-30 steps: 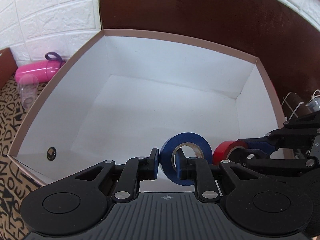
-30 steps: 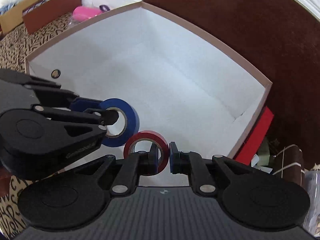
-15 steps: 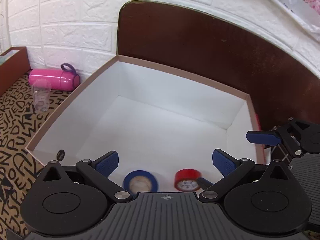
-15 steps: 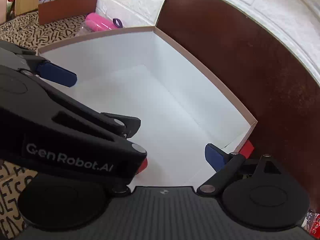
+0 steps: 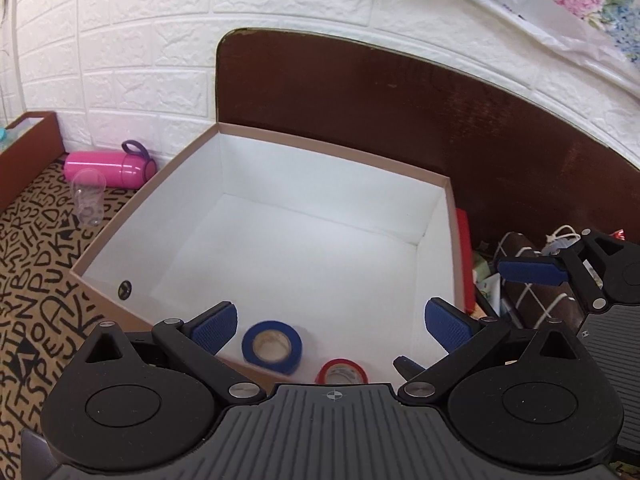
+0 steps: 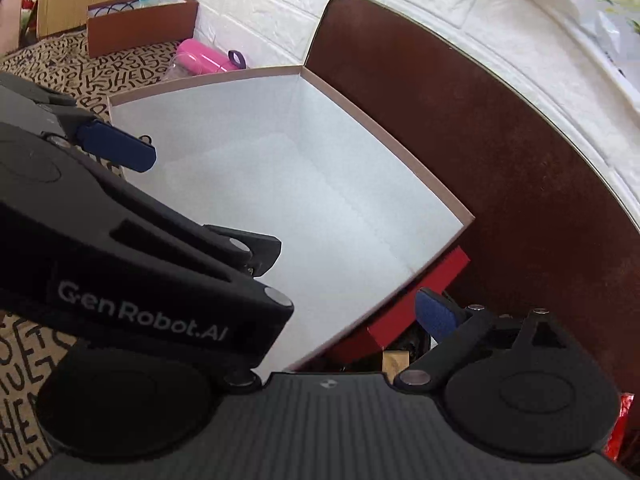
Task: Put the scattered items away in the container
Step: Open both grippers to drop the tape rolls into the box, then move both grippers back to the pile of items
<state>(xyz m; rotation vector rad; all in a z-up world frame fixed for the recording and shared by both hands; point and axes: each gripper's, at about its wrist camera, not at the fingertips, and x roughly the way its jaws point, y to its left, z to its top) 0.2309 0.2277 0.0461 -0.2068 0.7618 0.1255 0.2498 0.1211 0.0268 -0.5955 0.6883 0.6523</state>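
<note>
A white-lined box (image 5: 132, 222) with a brown rim sits on the patterned cloth. A blue tape roll (image 5: 272, 346) and a red tape roll (image 5: 342, 372) lie flat on its floor near the front wall. My left gripper (image 5: 332, 326) is open and empty, raised above the two rolls. My right gripper (image 6: 288, 312) is open and empty at the box's right side; its left finger is hidden behind the left gripper's body (image 6: 132, 264). The box also shows in the right wrist view (image 6: 400, 140); the rolls are hidden there.
A pink bottle (image 5: 110, 168) and a clear plastic cup (image 5: 88, 196) lie left of the box. A dark wooden board (image 5: 400, 116) stands behind it. A red box (image 6: 404, 308) and clutter sit to its right. Brown boxes (image 6: 140, 24) stand far left.
Both grippers opened and let the blue and red tape rolls drop into the box. Both then pulled up and back, away from the box floor.
</note>
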